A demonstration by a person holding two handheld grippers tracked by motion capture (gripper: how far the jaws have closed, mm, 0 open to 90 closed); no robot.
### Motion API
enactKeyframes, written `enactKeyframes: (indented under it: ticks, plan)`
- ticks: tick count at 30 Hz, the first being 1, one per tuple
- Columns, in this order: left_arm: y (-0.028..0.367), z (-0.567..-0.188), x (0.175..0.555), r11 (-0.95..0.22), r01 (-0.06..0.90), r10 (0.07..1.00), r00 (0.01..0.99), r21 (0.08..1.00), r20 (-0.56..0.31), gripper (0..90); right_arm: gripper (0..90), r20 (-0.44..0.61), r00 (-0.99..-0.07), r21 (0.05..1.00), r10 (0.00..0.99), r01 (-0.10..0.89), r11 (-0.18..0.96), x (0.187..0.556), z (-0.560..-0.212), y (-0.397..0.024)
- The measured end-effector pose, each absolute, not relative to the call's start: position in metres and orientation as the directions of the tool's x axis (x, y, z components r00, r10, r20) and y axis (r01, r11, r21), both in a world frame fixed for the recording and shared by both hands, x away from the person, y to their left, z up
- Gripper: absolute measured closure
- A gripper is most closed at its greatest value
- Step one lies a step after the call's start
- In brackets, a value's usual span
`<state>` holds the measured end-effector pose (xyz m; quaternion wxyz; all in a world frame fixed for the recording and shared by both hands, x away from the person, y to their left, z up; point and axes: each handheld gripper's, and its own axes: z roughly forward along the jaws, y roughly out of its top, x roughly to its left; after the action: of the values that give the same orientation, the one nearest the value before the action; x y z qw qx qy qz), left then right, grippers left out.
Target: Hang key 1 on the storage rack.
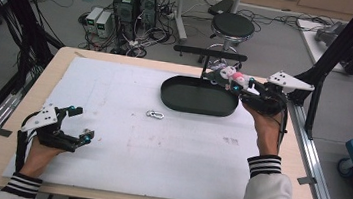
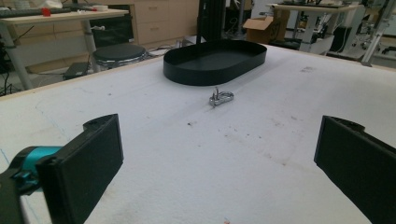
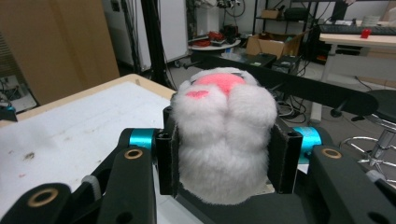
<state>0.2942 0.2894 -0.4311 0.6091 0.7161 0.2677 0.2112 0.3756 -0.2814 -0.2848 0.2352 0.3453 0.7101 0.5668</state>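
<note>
Between right gripper point(image 3: 224, 161) jaws: plush toy point(image 3: 224, 140), seemingly over black tray point(image 1: 184, 103) rim.

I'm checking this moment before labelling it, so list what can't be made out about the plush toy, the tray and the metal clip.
- Plush toy: right gripper view, its sides and underside are covered by the right gripper pads; what shape it is can't be told.
- Black tray: high view, the toy and gripper cover its right rim.
- Metal clip: high view, too small to tell what kind; left gripper view is slightly blurred.
</note>
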Motion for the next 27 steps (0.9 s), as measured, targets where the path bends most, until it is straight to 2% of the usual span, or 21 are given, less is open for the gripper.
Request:
enactKeyframes:
  ticks: [27]
  plan:
    - [0.296, -0.445, 0.293, -0.100, 0.124, 0.662, 0.749, 0.987, -0.027, 1.7, 55.3, 0.055, -0.548, 0.977, 0.835, 0.201, 0.067, 0.406, -0.275, -0.276]
